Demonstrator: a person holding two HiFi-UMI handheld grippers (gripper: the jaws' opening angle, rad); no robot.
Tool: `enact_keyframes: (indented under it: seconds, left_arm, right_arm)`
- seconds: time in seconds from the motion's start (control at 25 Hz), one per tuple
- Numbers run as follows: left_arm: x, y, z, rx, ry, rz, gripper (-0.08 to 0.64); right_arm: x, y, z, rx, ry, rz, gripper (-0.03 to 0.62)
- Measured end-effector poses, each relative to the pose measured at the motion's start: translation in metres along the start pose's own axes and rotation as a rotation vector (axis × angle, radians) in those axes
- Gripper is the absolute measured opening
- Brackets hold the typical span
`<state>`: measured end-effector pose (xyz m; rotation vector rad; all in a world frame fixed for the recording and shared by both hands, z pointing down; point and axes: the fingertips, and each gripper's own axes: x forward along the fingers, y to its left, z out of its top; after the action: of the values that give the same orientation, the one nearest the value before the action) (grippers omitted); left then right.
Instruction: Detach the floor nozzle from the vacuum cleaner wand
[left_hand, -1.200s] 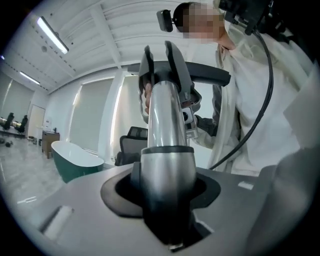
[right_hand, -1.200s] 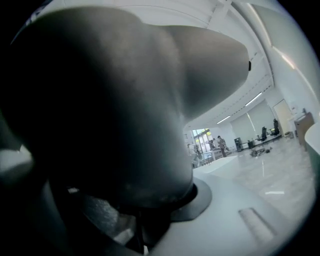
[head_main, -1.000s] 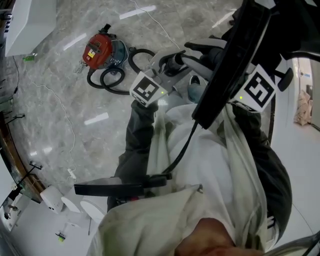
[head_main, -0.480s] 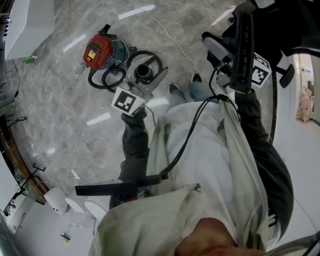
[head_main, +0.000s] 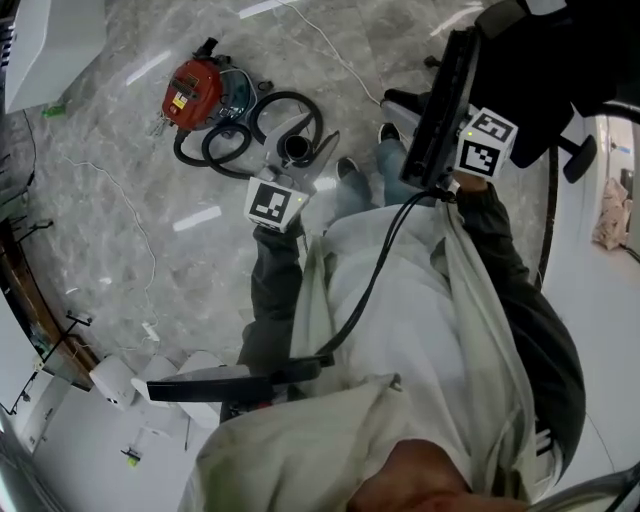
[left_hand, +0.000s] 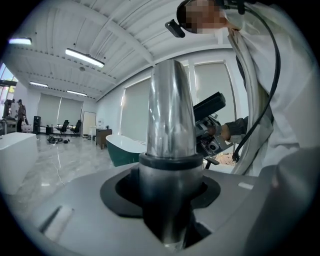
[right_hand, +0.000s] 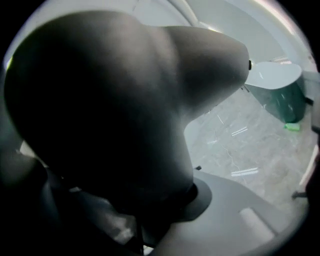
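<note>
Chrome wand (left_hand: 170, 120) clamped in left gripper (head_main: 285, 180); black floor nozzle (head_main: 445, 95) clamped in right gripper (head_main: 462, 150), well apart to wand's right, seemingly detached.

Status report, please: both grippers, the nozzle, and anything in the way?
Left gripper shut on wand. Right gripper shut on floor nozzle. Nozzle off the wand, held apart. Nothing between them; red canister, hose on floor.
</note>
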<state>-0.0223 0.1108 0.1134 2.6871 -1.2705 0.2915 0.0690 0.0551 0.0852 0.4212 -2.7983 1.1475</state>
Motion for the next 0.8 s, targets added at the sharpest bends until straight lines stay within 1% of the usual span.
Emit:
enact_keyframes:
  seconds: [0.08, 0.12, 0.16, 0.24, 0.28, 0.36, 0.48, 0.56, 0.64, 0.72, 0.8]
  left_arm:
    - [0.013, -0.003, -0.004, 0.006, 0.017, 0.005, 0.201]
    - [0.019, -0.003, -0.007, 0.009, 0.019, 0.01, 0.201]
    - [0.025, -0.002, -0.01, 0.014, 0.017, 0.017, 0.201]
    - [0.037, 0.003, -0.015, 0.011, 0.021, 0.034, 0.202]
    - [0.042, 0.006, -0.018, 0.005, 0.028, 0.04, 0.201]
    - [0.052, 0.011, -0.026, -0.01, 0.045, 0.052, 0.202]
    - [0.068, 0.021, -0.045, -0.032, 0.078, 0.067, 0.201]
    - [0.08, 0.029, -0.068, -0.053, 0.112, 0.07, 0.201]
    - [0.099, 0.041, -0.1, -0.068, 0.152, 0.074, 0.202]
    - [0.119, 0.052, -0.14, -0.084, 0.199, 0.067, 0.201]
    - [0.137, 0.058, -0.19, -0.111, 0.263, 0.035, 0.202]
  right_arm:
    - [0.004, -0.01, -0.016, -0.075, 0.107, -0.027, 0.098]
    - [0.005, -0.013, -0.022, -0.089, 0.146, -0.025, 0.098]
    - [0.007, -0.015, -0.026, -0.082, 0.169, -0.008, 0.098]
    - [0.008, -0.019, -0.029, -0.027, 0.178, 0.035, 0.098]
    - [0.008, -0.023, -0.03, -0.001, 0.179, 0.044, 0.1]
    - [0.009, -0.037, -0.034, 0.027, 0.194, 0.03, 0.1]
    - [0.013, -0.063, -0.045, 0.02, 0.253, 0.004, 0.1]
    - [0.02, -0.085, -0.06, 0.004, 0.311, -0.013, 0.1]
    - [0.033, -0.12, -0.083, -0.016, 0.379, -0.04, 0.1]
    - [0.048, -0.162, -0.117, -0.034, 0.443, -0.064, 0.1]
    - [0.06, -0.208, -0.161, -0.05, 0.497, -0.086, 0.1]
